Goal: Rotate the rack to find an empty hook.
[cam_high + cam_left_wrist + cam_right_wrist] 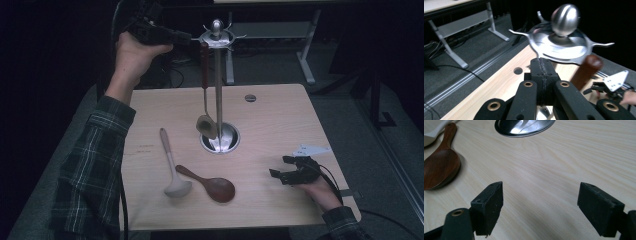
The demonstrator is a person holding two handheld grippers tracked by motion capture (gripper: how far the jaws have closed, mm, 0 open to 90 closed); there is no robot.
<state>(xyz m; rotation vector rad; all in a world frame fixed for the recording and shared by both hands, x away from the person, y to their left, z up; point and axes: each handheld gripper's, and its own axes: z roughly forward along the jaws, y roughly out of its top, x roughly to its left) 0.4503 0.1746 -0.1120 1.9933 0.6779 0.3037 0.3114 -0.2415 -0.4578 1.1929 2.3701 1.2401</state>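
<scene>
One ladle [205, 100] hangs from the rack [218, 37]; two spoons [210, 184] lie near; left gripper [172, 36] closed, empty; right gripper [280, 174] wide open, empty; its own view shows grain.

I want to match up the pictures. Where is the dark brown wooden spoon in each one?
High view: the dark brown wooden spoon lies near the table's front edge, right of the pale ladle.
Left gripper view: not in it.
Right gripper view: at the left edge.
Shared landmark: the rack's shiny round base.

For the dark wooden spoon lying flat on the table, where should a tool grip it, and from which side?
Grip the dark wooden spoon on its thin handle, coming straight down from above. The handle lies flat and bare, angled away from the bowl; the pale ladle lies close beside it.
</scene>
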